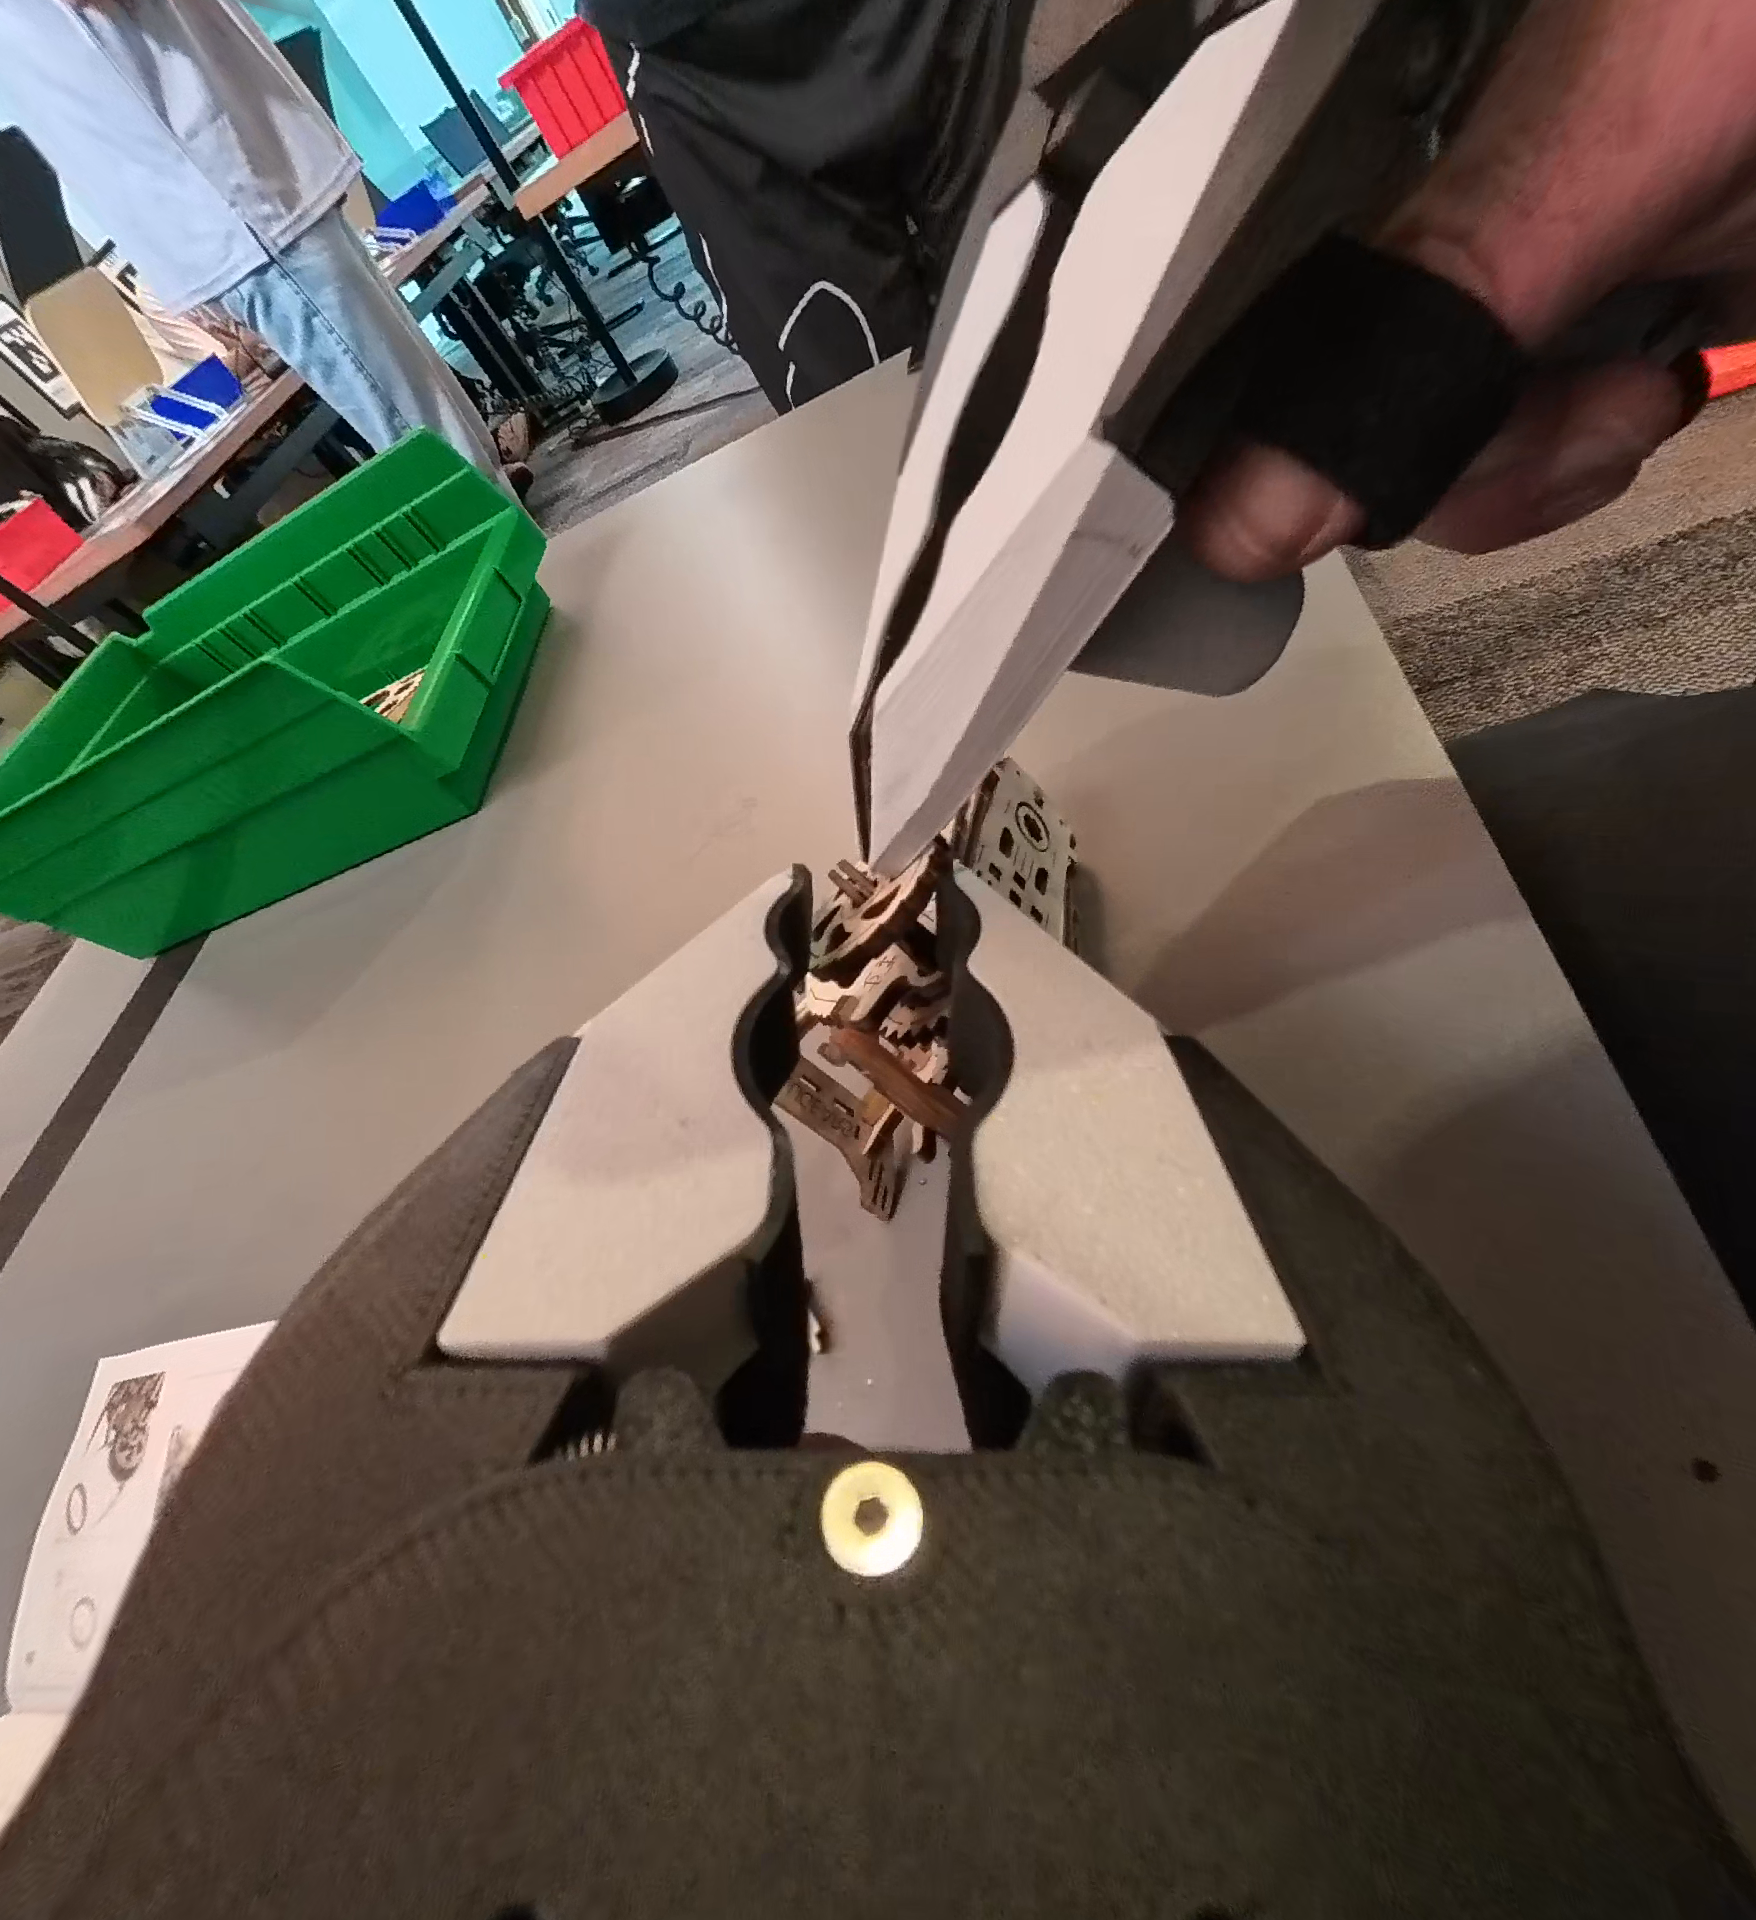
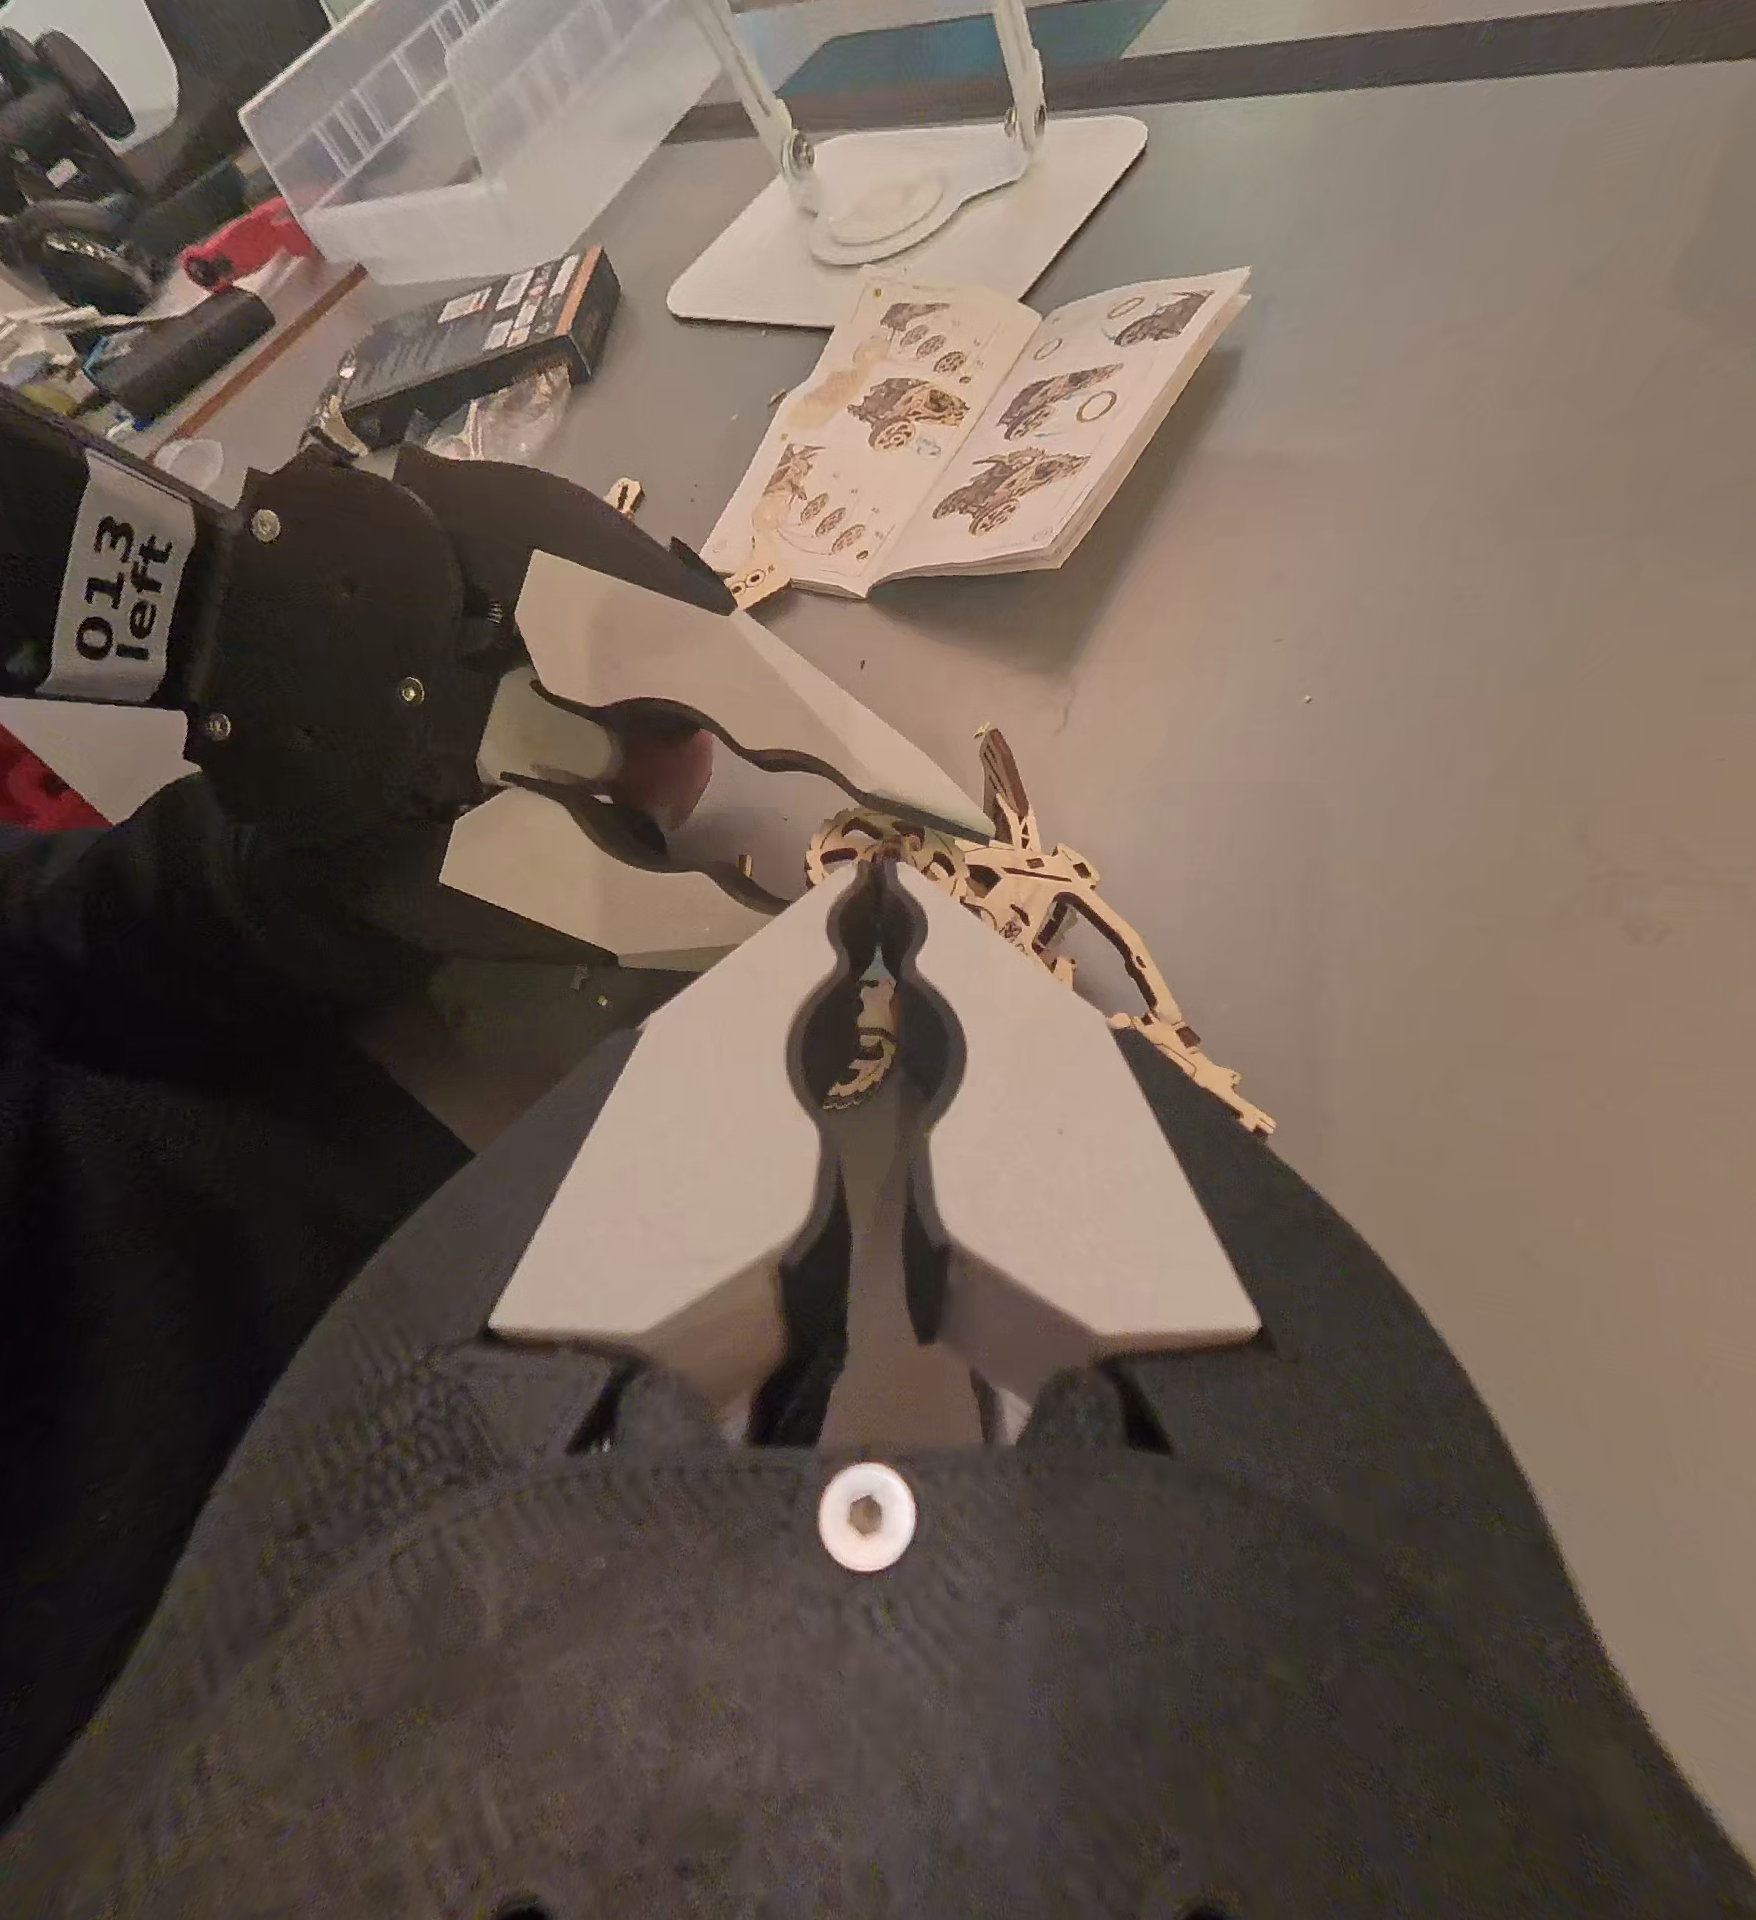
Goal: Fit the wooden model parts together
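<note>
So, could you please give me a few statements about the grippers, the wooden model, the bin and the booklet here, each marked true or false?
1. The green bin stands on the table. True.
2. The instruction booklet lies closed. False: it lies open.
3. The right gripper has its fingertips nearly together at the wooden model. True.
4. The left gripper is far from the model. False: its fingers flank it.
5. The bin is red. False: green.
</note>
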`<state>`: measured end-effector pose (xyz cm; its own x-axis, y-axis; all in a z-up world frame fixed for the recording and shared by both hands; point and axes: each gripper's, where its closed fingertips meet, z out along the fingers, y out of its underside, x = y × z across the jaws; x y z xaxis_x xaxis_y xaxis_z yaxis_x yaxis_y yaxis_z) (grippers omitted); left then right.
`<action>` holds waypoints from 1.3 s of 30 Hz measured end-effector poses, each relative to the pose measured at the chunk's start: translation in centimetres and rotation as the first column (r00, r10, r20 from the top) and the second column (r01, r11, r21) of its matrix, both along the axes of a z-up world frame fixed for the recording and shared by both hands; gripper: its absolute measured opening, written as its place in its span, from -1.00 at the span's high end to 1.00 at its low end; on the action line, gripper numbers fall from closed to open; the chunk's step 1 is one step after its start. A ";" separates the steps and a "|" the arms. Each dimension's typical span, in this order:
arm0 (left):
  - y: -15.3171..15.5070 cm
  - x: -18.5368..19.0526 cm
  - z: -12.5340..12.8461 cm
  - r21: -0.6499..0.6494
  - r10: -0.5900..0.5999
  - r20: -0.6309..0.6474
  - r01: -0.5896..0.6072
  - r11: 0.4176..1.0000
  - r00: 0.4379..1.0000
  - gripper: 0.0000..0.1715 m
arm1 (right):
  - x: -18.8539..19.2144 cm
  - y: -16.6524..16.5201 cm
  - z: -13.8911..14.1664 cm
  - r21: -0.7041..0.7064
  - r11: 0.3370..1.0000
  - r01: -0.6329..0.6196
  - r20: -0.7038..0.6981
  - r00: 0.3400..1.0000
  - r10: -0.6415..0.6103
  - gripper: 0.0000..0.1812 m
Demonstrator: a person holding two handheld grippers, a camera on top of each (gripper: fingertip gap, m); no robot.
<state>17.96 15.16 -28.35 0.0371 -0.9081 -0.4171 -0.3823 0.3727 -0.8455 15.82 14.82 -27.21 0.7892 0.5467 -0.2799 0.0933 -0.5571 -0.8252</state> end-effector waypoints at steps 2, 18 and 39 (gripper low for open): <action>0.0 0.0 0.0 -0.002 0.001 -0.001 -0.001 1.000 1.000 0.76 | 0.0 0.0 0.0 0.010 1.000 0.001 0.017 1.000 -0.001 1.00; 0.4 -0.7 0.0 -0.078 0.013 -0.030 -0.015 0.997 0.999 0.43 | 0.2 -0.1 0.6 -0.013 0.999 -0.036 0.011 0.999 0.036 0.95; -2.7 -4.1 -5.5 -0.393 -0.040 -0.372 -0.118 0.912 0.927 0.34 | 1.7 -0.4 -1.1 -0.159 0.976 -0.148 0.036 0.987 0.156 0.54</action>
<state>13.86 12.42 -33.88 -0.0065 -0.9999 -0.0081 -0.6989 0.0103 -0.7152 17.47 14.46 -28.35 0.7145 0.6143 -0.3349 0.2240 -0.6543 -0.7223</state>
